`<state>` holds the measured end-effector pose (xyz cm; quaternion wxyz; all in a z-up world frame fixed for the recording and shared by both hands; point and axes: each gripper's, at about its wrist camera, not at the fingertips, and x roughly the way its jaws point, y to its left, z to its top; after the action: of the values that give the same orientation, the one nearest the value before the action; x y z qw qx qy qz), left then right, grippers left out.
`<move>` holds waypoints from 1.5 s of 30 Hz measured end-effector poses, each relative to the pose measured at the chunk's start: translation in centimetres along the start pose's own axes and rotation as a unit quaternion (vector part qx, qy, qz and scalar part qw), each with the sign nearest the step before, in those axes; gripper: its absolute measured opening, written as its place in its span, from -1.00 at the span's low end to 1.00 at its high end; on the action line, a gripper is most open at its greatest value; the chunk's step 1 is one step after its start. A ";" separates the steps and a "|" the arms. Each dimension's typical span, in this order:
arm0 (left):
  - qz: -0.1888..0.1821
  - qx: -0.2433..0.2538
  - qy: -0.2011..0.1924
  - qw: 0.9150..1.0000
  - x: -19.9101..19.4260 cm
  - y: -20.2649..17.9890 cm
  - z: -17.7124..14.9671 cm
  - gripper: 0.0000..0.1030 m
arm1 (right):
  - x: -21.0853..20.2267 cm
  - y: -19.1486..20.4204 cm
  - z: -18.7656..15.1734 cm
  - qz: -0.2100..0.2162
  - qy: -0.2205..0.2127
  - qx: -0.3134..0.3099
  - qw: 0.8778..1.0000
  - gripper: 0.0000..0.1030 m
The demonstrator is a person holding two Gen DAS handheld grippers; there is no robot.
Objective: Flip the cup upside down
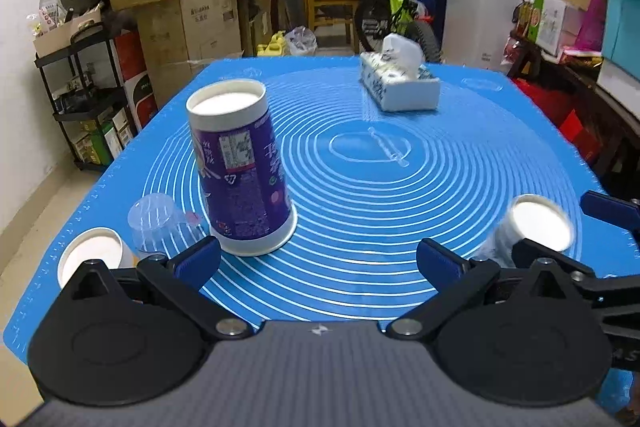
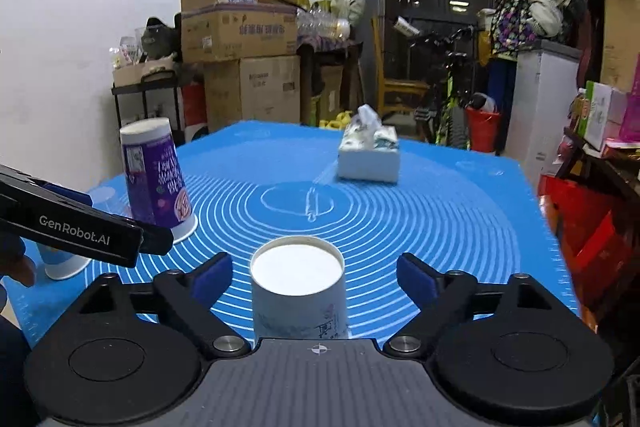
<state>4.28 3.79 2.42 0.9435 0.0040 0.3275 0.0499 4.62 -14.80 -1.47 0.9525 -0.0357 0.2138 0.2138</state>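
The right hand-held gripper (image 2: 315, 277) fills the bottom of its frame, released, its blue-padded fingers (image 2: 212, 277) spread wide on either side of a white paper cup (image 2: 299, 297) without touching it. That cup stands upside down, flat base up, on the blue mat (image 2: 440, 219) covering the tabletop. In the left wrist view the left hand-held gripper (image 1: 318, 261) is also released, with nothing between its fingers. Just beyond its left finger a purple cup (image 1: 240, 171) stands inverted, left of centre. A clear plastic cup (image 1: 154, 223) lies beside it, and another white cup (image 1: 94, 253) sits at lower left. A tissue box (image 1: 398, 83) rests toward the upper right of the mat.
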 end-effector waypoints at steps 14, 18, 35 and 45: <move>-0.057 0.041 0.007 0.998 -2.7 -3.6 -3.0 0.99 | -6.1 -2.1 -1.9 -0.033 0.037 0.058 0.997 0.76; -0.064 0.051 0.013 0.997 -3.0 -4.2 -3.8 0.99 | -6.8 -2.2 -2.3 -0.039 0.044 0.062 0.996 0.76; -0.069 0.056 0.017 0.996 -3.5 -4.4 -4.7 0.99 | -7.7 -1.9 -2.5 -0.039 0.053 0.054 0.996 0.76; -0.069 0.058 0.013 0.996 -3.6 -4.5 -4.5 0.99 | -7.7 -2.2 -2.5 -0.040 0.055 0.048 0.997 0.76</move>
<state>-0.92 -1.10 0.90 0.9386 0.0357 0.3415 -0.0344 -1.77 -20.20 -0.57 0.9477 -0.0104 0.2744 0.1629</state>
